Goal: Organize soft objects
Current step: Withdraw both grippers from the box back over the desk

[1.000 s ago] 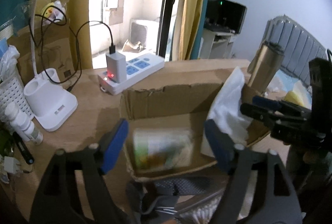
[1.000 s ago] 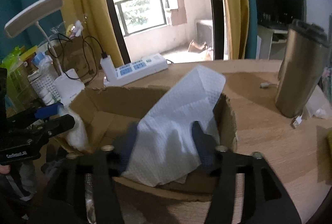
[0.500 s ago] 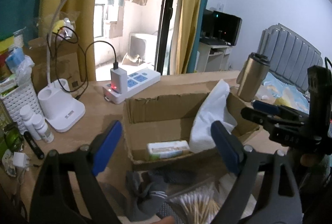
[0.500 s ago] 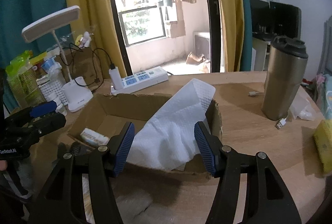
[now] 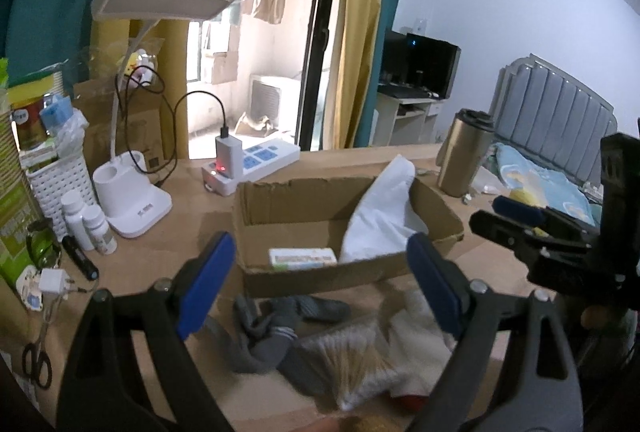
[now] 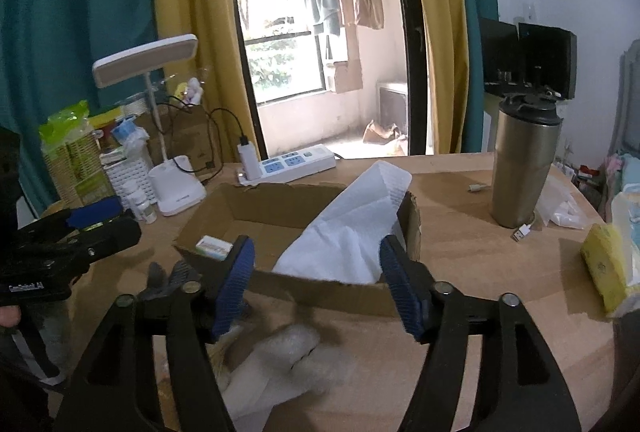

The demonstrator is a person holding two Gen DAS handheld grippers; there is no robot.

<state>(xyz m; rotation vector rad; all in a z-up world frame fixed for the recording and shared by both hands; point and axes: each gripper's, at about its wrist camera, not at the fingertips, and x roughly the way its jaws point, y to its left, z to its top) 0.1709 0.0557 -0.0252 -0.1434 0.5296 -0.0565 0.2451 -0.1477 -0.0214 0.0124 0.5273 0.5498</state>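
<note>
An open cardboard box (image 5: 256,200) (image 6: 328,288) sits mid-table. A white cloth (image 5: 384,216) (image 6: 352,228) leans against its right wall, and a small tissue pack (image 5: 302,258) (image 6: 214,246) lies on its floor. Grey socks (image 5: 272,328) and a fluffy white item (image 6: 288,360) (image 5: 404,336) lie in front of the box, with a blurred bundle of cotton swabs (image 5: 352,356). My left gripper (image 5: 320,288) is open and empty above the socks. My right gripper (image 6: 316,284) is open and empty above the box's near wall.
A white desk lamp (image 5: 136,204), power strip (image 5: 256,160), white basket (image 5: 60,188), small bottles (image 5: 86,224) and scissors (image 5: 36,356) crowd the left. A steel tumbler (image 6: 520,168) and a yellow sponge (image 6: 604,268) stand at the right.
Both grippers have pulled back and up from the box. The right gripper has let go of the white cloth, which now rests in the box. The tissue pack lies inside.
</note>
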